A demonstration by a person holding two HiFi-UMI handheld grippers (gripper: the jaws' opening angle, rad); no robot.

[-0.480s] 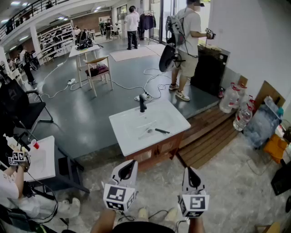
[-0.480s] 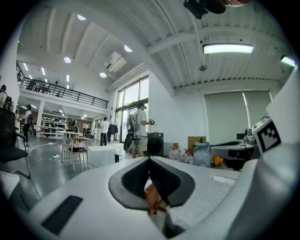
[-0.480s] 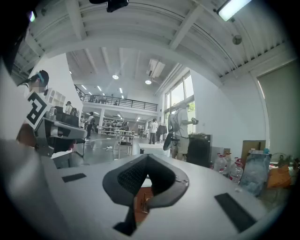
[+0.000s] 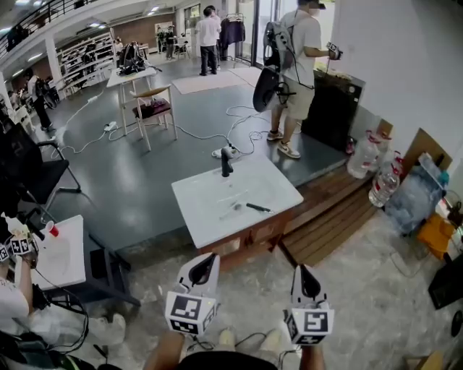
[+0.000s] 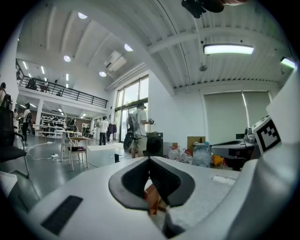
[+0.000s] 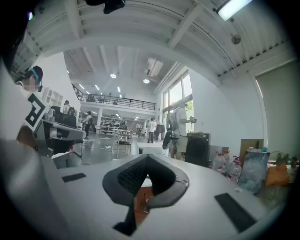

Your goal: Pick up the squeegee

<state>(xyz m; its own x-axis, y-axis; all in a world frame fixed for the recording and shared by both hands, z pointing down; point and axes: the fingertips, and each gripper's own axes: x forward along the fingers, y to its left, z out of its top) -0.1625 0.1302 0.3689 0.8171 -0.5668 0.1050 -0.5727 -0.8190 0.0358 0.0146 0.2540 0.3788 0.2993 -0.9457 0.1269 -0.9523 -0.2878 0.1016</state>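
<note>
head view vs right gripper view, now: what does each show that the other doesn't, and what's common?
Head view only: the squeegee lying inside the white sink, and the wooden decking right of it.
Right gripper view only: the right gripper close up, jaws together on nothing, plus the ceiling lamp and mezzanine railing.
Both: the standing person with a backpack and the water bottles by the wall.

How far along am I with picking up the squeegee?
Nothing looks done yet: the black-handled squeegee lies in the white sink basin, untouched. In hand: nothing; the left gripper and right gripper are short of the sink, fingers together and empty. Left: reach the basin, open a gripper, close on the handle, lift.
</note>
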